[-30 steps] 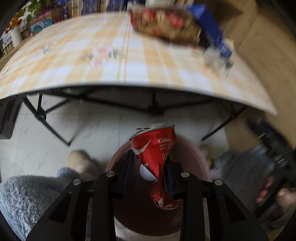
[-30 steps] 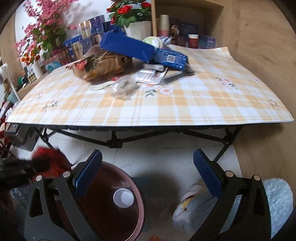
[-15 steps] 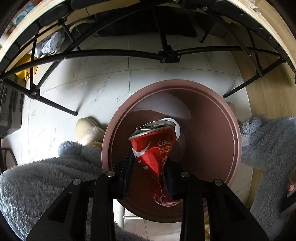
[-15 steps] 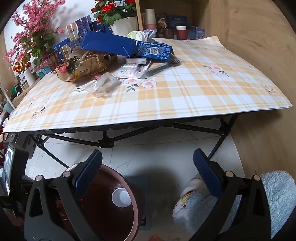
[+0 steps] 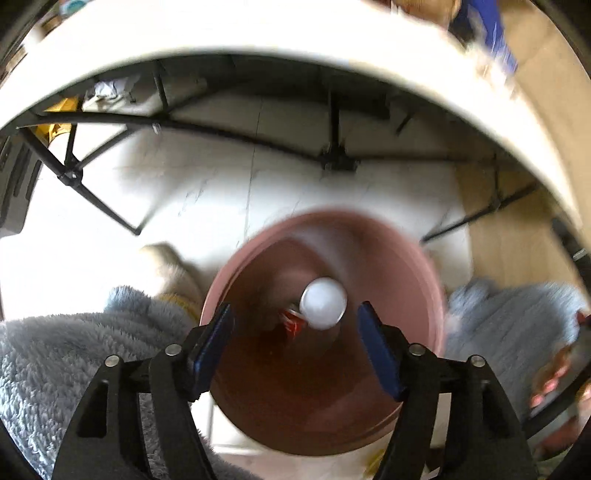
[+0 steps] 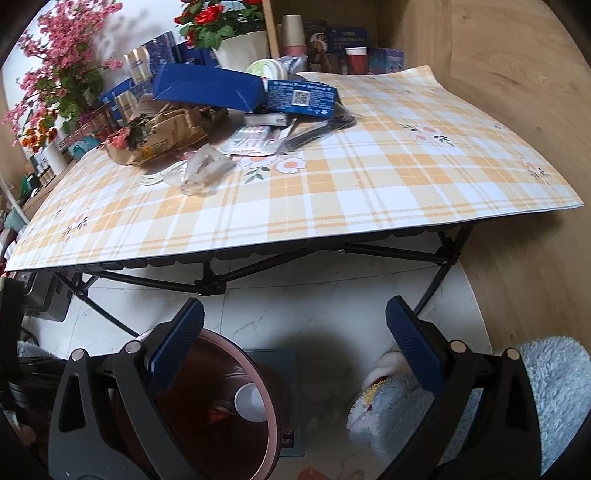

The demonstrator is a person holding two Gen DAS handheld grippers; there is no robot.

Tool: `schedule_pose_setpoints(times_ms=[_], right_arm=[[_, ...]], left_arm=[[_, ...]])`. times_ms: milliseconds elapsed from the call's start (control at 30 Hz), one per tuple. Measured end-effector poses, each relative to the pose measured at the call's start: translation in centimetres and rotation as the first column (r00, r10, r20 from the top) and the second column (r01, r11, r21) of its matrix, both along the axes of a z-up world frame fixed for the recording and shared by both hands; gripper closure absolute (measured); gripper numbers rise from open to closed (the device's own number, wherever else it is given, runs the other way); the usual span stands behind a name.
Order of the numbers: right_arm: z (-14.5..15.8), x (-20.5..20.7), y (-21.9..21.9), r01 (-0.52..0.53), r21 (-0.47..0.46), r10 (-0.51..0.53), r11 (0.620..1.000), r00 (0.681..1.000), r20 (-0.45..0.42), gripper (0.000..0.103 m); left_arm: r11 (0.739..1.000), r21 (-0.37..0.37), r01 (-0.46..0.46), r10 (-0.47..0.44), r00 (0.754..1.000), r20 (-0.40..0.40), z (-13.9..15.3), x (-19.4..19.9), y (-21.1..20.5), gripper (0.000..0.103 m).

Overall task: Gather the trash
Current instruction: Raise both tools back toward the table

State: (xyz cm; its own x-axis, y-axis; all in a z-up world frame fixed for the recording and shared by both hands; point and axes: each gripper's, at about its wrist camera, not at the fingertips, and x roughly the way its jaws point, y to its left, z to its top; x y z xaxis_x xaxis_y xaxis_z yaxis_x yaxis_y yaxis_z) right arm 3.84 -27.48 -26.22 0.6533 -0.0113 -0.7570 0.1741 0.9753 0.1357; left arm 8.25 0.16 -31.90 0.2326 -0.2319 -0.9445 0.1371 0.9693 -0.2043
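My left gripper (image 5: 295,328) is open and empty, held above the brown trash bin (image 5: 417,295) on the floor. The crushed red Coke can (image 5: 292,322) lies in the bin beside a white paper cup (image 5: 323,302). My right gripper (image 6: 295,347) is open and empty, low in front of the table; the bin (image 6: 269,424), cup (image 6: 252,401) and can (image 6: 218,414) show at its lower left. On the checked table (image 6: 369,177) lie a clear plastic wrapper (image 6: 205,171), a crumpled brown bag (image 6: 162,136), blue boxes (image 6: 236,88) and flat packets (image 6: 255,140).
Black folding table legs (image 6: 212,284) cross in front of the bin. Flower pots (image 6: 236,48) and cups (image 6: 293,35) stand behind the table. A wooden wall (image 6: 517,92) is on the right. Fluffy blue slippers (image 6: 395,398) are on the white floor.
My left gripper has opened and the Coke can has dropped into the bin. The left view has tilted up towards the table's edge. The right gripper has hardly moved.
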Motion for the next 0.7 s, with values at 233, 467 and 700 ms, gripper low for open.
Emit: schedule_pose_setpoints(times_ms=[233,467,700], right_arm=[[2.3,0.2,-0.4,0.005,-0.036,-0.002,0.999,0.997,0.071,0.006],[4.3,0.1,-0.5,-0.055,-0.042,0.061,0.998,0.986,0.154,0.006],[3.2,1.2,-1.1,-0.126,0.090,0.118,0.988,0.989,0.090,0.006]], left_arm=[[0.978,-0.189,-0.088,0.148,0.931,0.335,6.6,-1.5,2.7,0.022],[0.963,-0.239,-0.125,0.231,0.837,0.496,9.8,-2.6,3.9,0.016],[0.976,-0.174,-0.128,0.211,0.743,0.635,11.3,-3.7,3.5,0.015]])
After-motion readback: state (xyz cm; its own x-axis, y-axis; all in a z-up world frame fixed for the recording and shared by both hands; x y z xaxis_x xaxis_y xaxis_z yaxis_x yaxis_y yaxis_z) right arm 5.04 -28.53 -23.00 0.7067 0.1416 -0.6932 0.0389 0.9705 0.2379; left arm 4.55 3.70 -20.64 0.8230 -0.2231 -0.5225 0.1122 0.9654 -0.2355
